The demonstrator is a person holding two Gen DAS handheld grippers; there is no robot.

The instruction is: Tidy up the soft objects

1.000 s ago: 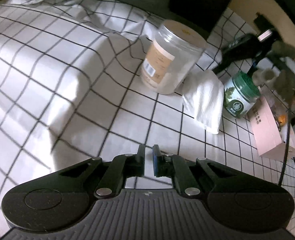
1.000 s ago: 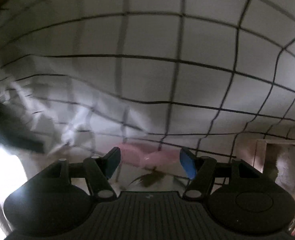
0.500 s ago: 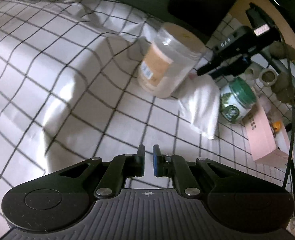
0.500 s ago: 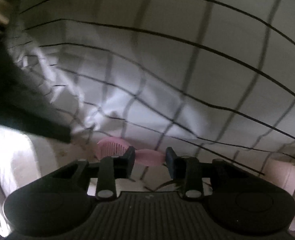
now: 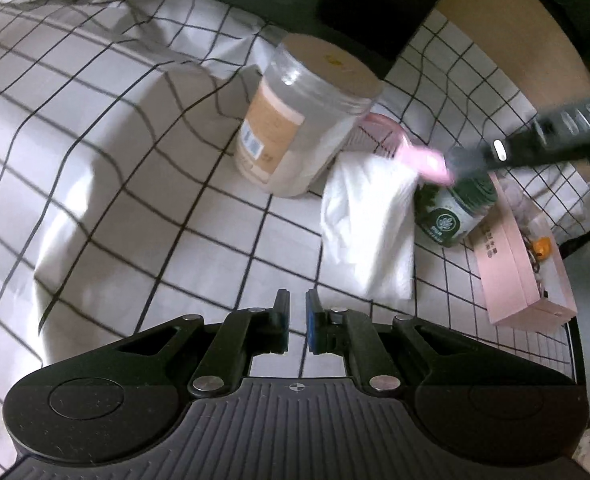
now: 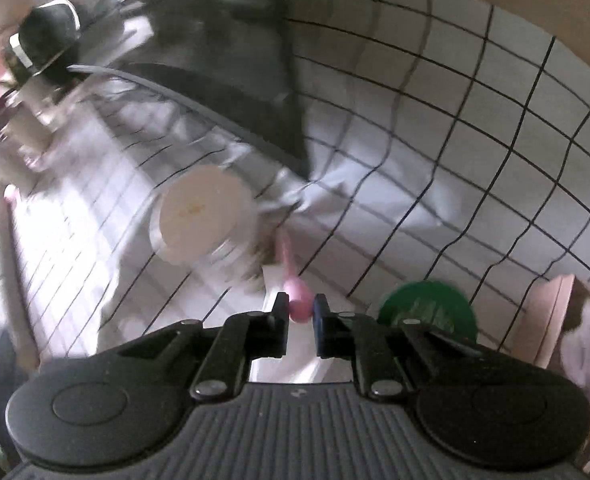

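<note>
Left wrist view shows a bed spread with a white sheet crossed by black grid lines, and on it a large clear plastic jar with a cream lid and tan label, a flat pale pink carton, a folded white cloth lying between the big jar and a small green-lidded jar, which it touches. Above the cloth, a pink plastic comb with a slim handle hangs in the air, held at its handle end by the right gripper; the jaws have just been closing and now pinch that handle between them. In the right wrist view the comb points away over the big jar's lid. The left gripper hovers low over bare sheet, its jaws pressed nearly together with nothing between them.

The step in hand looks like clearing the comb, a hard item, away from the cloth. Next, it probably needs carrying to a free spot, maybe by the carton, and releasing, which leaves the cloth free for handling.
</note>
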